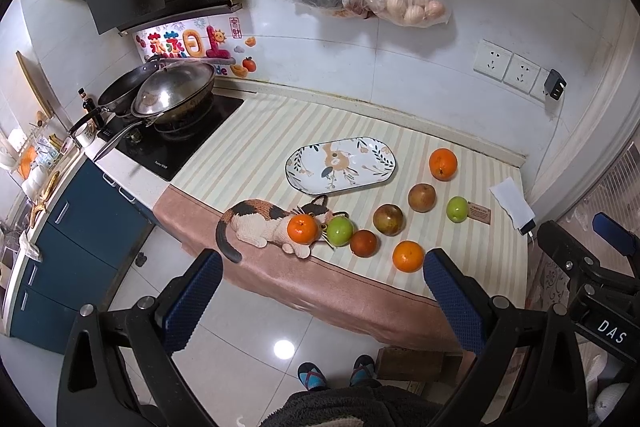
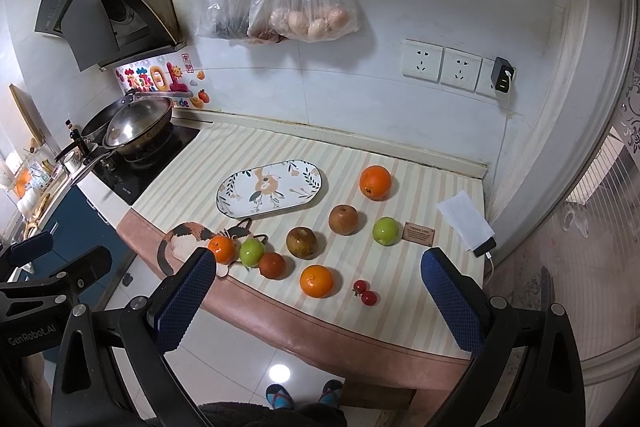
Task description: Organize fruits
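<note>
Orange and green fruits (image 2: 316, 281) sit on the desk (image 2: 400, 311) near the plate (image 2: 236, 207); both tools, left tool (image 1: 322, 301) and right tool (image 2: 320, 301), hang released, holding nothing.

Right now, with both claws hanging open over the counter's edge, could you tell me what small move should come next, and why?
Probably lower the right claw onto the nearest round orange fruit: it sits between the open fingers, nothing is held, and the oval floral plate holds no fruit.

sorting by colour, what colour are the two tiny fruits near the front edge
Red: the two tiny fruits sit side by side, seen only in the right wrist view.
</note>
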`<state>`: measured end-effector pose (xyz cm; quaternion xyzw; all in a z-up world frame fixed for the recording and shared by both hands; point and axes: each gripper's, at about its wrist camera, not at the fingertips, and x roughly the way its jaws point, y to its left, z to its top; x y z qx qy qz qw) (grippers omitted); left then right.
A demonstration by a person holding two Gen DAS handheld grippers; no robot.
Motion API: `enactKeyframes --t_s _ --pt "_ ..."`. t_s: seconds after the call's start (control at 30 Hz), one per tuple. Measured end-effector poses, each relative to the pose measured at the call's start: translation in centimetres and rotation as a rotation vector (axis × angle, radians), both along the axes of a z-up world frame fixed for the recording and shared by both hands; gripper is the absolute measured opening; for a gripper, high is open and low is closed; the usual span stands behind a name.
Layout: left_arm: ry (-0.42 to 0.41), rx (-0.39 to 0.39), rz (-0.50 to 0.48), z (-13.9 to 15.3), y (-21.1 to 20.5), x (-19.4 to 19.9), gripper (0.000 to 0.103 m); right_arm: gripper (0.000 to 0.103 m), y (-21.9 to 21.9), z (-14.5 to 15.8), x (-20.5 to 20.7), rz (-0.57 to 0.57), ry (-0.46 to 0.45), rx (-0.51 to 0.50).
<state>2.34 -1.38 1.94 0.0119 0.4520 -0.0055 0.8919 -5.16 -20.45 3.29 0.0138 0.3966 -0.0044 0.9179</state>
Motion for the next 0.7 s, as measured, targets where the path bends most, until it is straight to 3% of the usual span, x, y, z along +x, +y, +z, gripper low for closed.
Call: enactKeyframes --t_s 0.47,0.7 --pt "0.008 -0.012 -0.009 -0.4 -0.1 0.0 0.103 0.103 0.1 0.2 0.6 -0.016 0.000 0.012" --pt "-0.011 0.004 0.012 -1.5 1.4 1.6 0.103 0.103 -0.2 -1.3 0.4 -0.095 -0.019 0.066"
